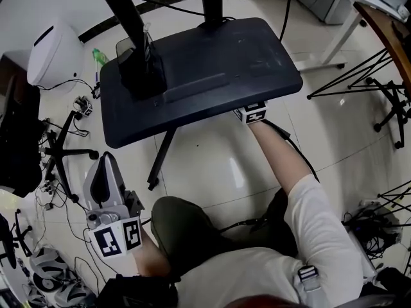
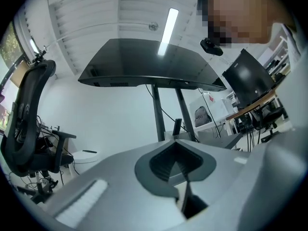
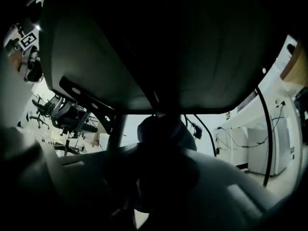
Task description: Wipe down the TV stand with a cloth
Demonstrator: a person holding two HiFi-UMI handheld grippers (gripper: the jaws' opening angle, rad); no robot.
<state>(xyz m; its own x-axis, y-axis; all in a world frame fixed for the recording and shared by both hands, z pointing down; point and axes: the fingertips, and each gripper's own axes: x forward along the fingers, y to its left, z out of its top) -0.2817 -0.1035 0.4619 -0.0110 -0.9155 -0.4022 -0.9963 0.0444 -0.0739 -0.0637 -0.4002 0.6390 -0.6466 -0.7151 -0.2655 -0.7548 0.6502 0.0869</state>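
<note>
Cloth (image 3: pixel 162 129), dark and bunched in right gripper (image 3: pixel 159 172), meets black TV stand (image 3: pixel 144 47) underside.

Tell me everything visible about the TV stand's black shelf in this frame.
The shelf is a matte black slab with rounded corners and a shallow raised panel mid-top, lying level above the floor. Black poles rise at its left and rear. The right gripper reaches under its near edge, holding a dark bunched cloth that seems to meet the underside.
</note>
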